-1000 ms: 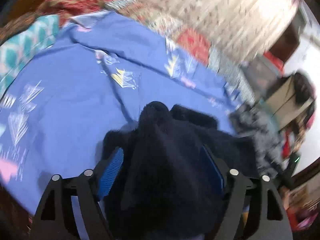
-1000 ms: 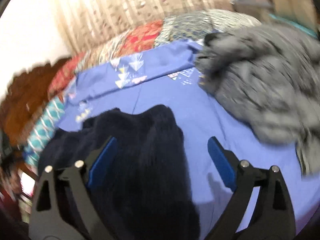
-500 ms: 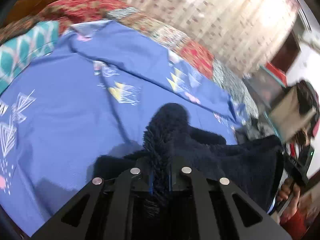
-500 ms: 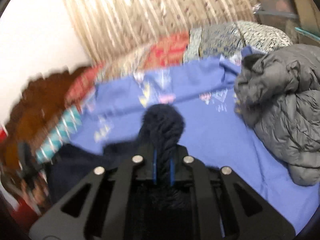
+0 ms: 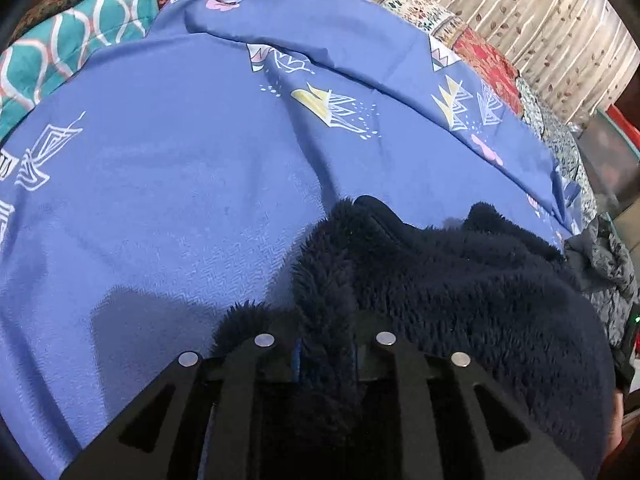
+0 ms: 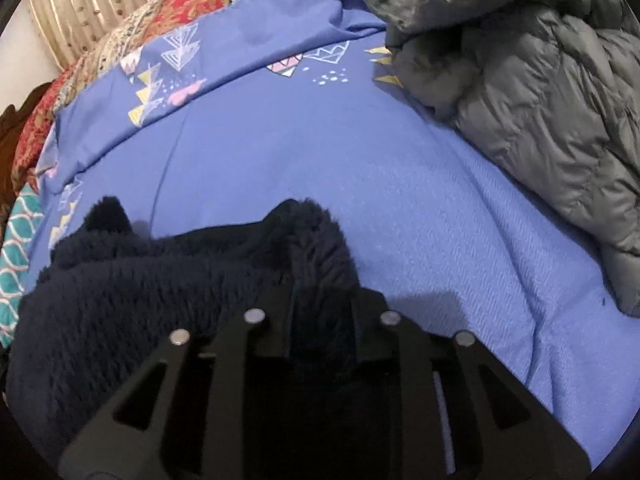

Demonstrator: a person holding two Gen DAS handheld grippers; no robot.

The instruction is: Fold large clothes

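A dark navy fleece garment (image 5: 460, 292) lies over the near part of a blue patterned bedsheet (image 5: 168, 184). My left gripper (image 5: 325, 344) is shut on a thick fold at the garment's left edge. My right gripper (image 6: 320, 304) is shut on a fold at the garment's right edge (image 6: 312, 240). The fleece (image 6: 132, 304) spreads to the left of the right gripper and bunches up between the two grippers. The fingertips of both are buried in the pile.
A grey puffer jacket (image 6: 532, 92) lies heaped at the right of the bed, also at the far right in the left wrist view (image 5: 604, 264). Patchwork quilt (image 6: 172, 8) and teal patterned cloth (image 5: 60, 60) border the sheet. Curtains (image 5: 552, 28) hang behind.
Both grippers were open around the fleece a second ago and have closed on folds of it. They have since lowered toward the sheet, with the garment spread between them.
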